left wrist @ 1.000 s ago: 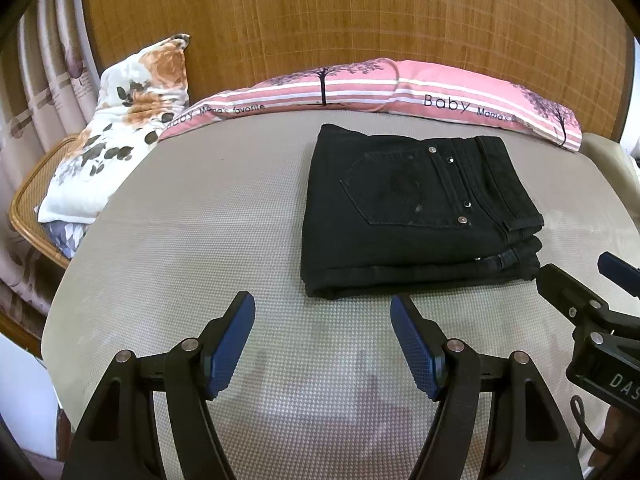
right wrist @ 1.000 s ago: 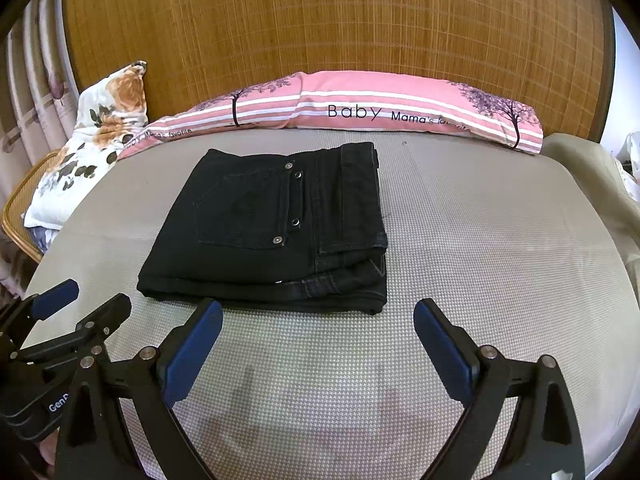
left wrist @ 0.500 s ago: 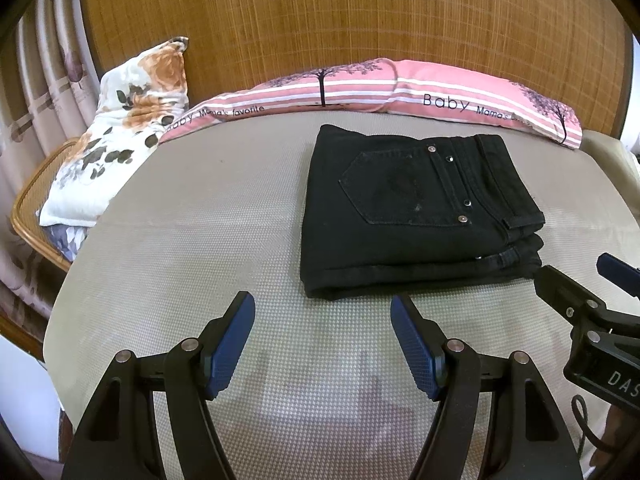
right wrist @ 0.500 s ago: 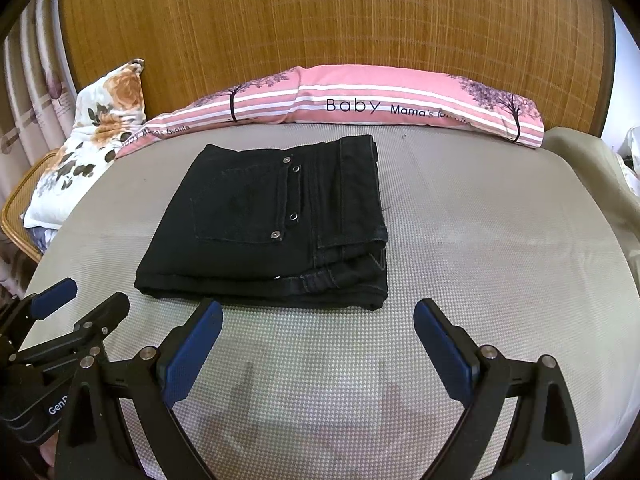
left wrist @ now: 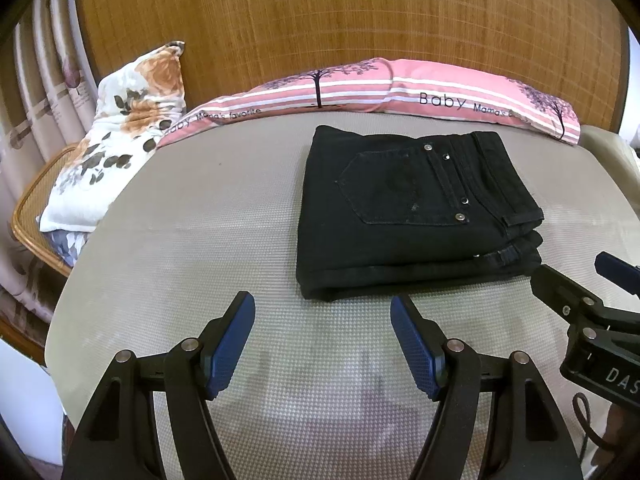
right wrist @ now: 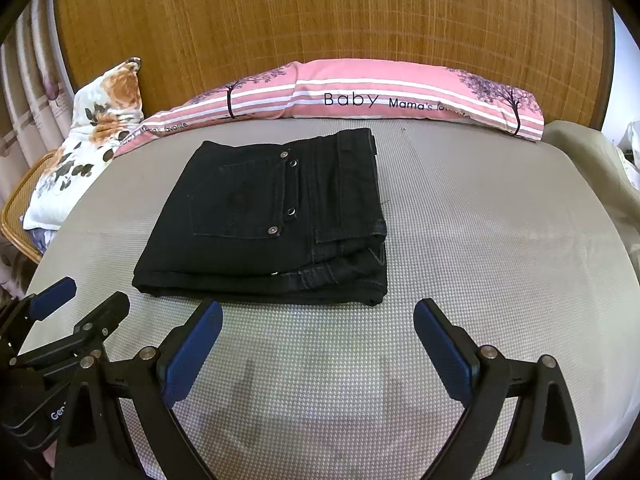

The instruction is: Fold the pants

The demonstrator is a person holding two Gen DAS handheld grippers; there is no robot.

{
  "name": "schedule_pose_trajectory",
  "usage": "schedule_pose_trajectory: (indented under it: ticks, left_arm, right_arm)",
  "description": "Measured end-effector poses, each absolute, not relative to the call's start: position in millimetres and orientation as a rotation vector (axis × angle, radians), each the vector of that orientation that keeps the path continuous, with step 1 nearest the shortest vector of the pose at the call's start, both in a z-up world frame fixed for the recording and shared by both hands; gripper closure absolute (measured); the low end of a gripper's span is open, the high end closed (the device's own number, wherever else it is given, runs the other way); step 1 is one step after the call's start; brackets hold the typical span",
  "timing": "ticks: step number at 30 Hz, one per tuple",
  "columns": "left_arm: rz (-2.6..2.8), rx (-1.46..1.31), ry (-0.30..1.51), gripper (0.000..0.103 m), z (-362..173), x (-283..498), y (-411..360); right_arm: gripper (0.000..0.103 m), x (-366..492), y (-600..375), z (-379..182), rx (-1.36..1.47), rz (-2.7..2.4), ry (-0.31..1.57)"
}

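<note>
Black jeans (left wrist: pixel 412 216) folded mid-bed (left wrist: pixel 200 240): thick, floppy, heavy; best pinched at stacked near edge. Left hand-held gripper (left wrist: pixel 322 340) and right hand-held gripper (right wrist: pixel 318 344) agape, empty.

I see a big grey bed (left wrist: pixel 200 240). A long pink pillow (right wrist: pixel 400 92) lies along its far edge, with trees and the word "Baby" on it. A flowery pillow (left wrist: pixel 120 140) leans at the far left corner. Behind them stands a brown woven headboard (right wrist: pixel 320 20). Curtains (left wrist: pixel 40 80) hang at the left.
</note>
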State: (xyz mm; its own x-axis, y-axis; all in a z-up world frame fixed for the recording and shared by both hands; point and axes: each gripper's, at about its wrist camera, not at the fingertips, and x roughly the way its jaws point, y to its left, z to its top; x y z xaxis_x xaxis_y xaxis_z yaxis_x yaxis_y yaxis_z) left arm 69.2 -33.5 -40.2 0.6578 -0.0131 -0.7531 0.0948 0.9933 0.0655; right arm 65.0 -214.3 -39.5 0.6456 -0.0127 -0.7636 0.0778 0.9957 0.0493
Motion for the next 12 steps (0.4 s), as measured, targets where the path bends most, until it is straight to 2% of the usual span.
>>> schedule_pose_trajectory:
  ticks: [12]
  left_arm:
    - [-0.076,0.106,0.872,0.032,-43.8,72.3,-33.2]
  right_arm:
    - [0.008,66.4,-215.1,-40.8,0.08,-0.049,0.873]
